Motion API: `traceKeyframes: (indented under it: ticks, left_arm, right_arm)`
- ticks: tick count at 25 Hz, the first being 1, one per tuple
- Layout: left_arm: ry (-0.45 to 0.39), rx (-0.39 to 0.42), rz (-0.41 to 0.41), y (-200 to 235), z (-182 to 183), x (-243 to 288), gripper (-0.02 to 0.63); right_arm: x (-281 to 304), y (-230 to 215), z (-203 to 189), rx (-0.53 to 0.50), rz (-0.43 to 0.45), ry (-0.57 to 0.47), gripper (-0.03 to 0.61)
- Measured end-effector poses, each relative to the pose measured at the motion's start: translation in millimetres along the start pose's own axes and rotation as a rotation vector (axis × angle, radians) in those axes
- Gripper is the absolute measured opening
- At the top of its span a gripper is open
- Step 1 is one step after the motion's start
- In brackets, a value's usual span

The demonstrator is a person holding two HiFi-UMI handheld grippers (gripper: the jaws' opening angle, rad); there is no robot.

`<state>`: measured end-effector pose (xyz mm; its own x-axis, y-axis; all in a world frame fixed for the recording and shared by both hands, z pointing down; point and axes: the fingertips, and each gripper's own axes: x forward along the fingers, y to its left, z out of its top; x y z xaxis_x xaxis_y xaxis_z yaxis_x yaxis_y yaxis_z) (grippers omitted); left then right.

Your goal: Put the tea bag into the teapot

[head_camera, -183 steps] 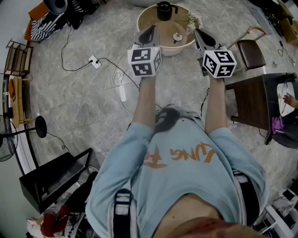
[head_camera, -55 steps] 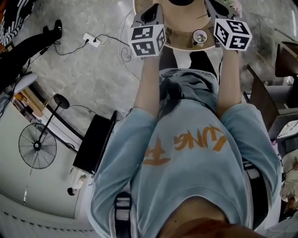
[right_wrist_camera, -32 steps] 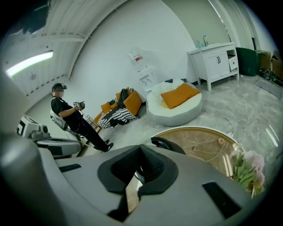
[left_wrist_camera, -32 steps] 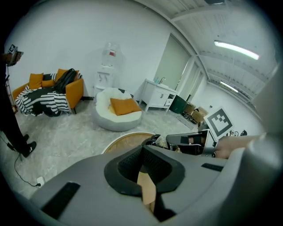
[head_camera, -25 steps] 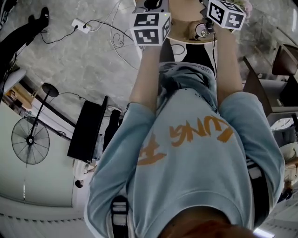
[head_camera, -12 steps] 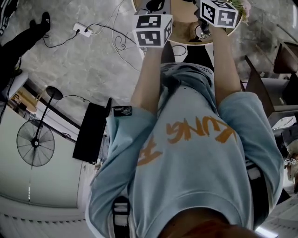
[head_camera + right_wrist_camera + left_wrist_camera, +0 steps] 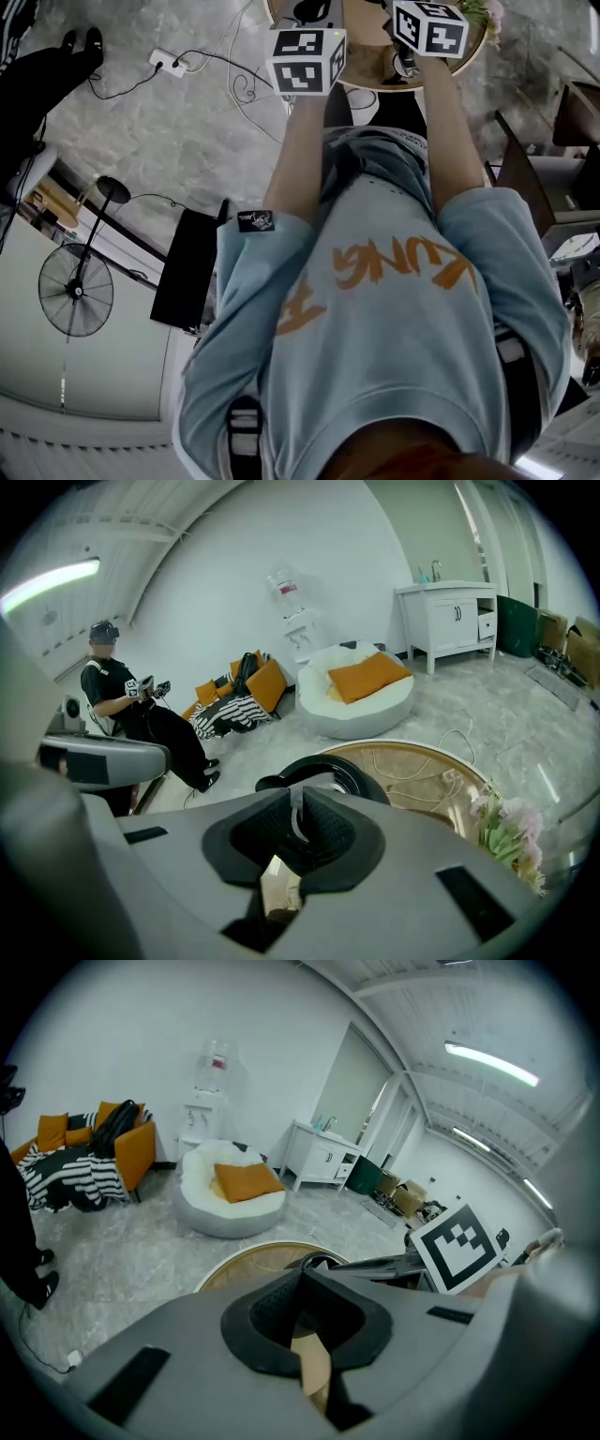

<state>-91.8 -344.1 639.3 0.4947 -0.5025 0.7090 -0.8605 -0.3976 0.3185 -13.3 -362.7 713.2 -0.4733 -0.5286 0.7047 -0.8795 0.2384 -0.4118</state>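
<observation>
Pinching the tea bag (image 7: 292,825) by its thin white string in the right gripper (image 7: 292,803), just above the open mouth of the black teapot (image 7: 358,772). Holding the left gripper (image 7: 300,1277) pressed together on nothing, just beside the teapot.

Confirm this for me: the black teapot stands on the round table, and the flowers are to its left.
One thing is wrong: the flowers are to the right of the teapot, not to its left. The right gripper view shows this. The rest holds: the teapot is black and stands on the round table.
</observation>
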Motion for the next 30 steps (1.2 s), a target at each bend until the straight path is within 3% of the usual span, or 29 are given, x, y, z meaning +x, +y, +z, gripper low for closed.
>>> traceKeyframes:
  ticks: [13,18,22,30]
  left_arm:
    - [-0.037,-0.006,0.024,-9,0,-20,0.025]
    - [-0.087,-0.067,0.055,-9,2,-27,0.025]
    - [-0.143,-0.111,0.085,-24,9,-38,0.024]
    - [-0.334,-0.139,0.138,-79,40,-83,0.023]
  right_arm:
    - [-41,-4,7,0.005,-0.045,-0.082,0.065]
    - [-69,3,18,0.047,-0.032,-0.171,0.016]
    - [-102,13,25,0.089,-0.022,-0.236,0.014]
    - [-192,22,55,-0.093,0.046,-0.335,0.014]
